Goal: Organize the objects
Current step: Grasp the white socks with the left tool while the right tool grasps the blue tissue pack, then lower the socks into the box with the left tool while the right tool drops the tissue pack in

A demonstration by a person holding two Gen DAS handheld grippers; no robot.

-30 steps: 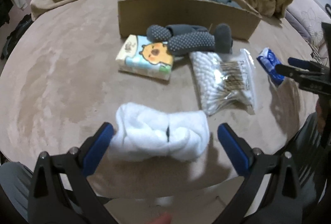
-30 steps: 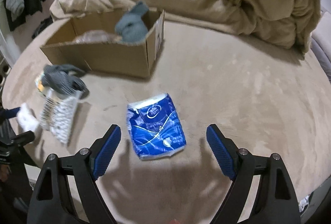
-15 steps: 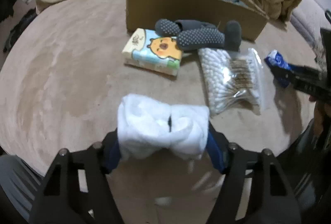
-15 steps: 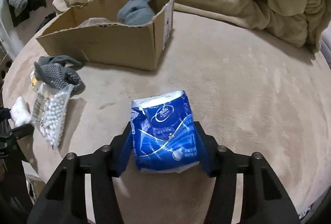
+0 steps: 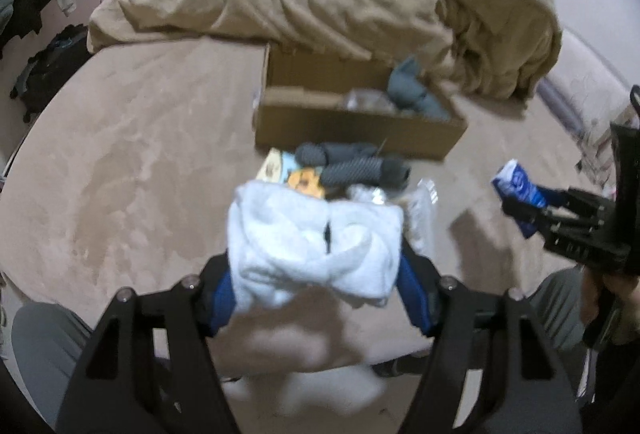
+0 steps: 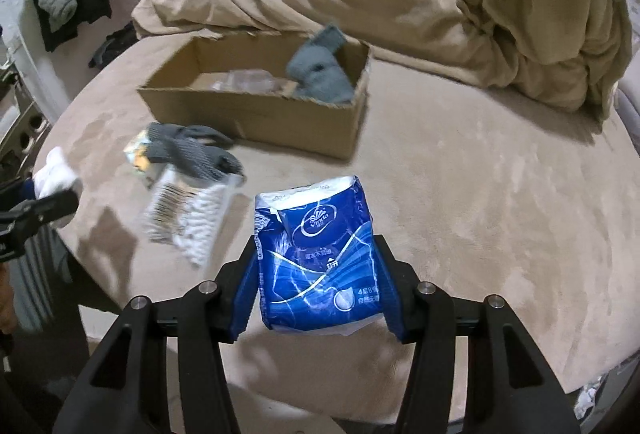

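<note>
Left wrist view is showing the left claw [image 5: 316, 274] squeezing soft white socks [image 5: 316, 238] at frame centre, the right claw [image 6: 316, 290] pinching a slippery blue pack [image 6: 318, 254]; either is risking slipping out short of the box [image 6: 256, 105].

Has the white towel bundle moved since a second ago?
Yes. The left gripper closed on the white towel bundle and lifted it off the bed; it now overlaps the tissue pack lying before the cardboard box.

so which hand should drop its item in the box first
Probably the right. The right gripper grips the blue tissue pack with open bed before the cardboard box; the left's white towel must cross the gloves.
</note>
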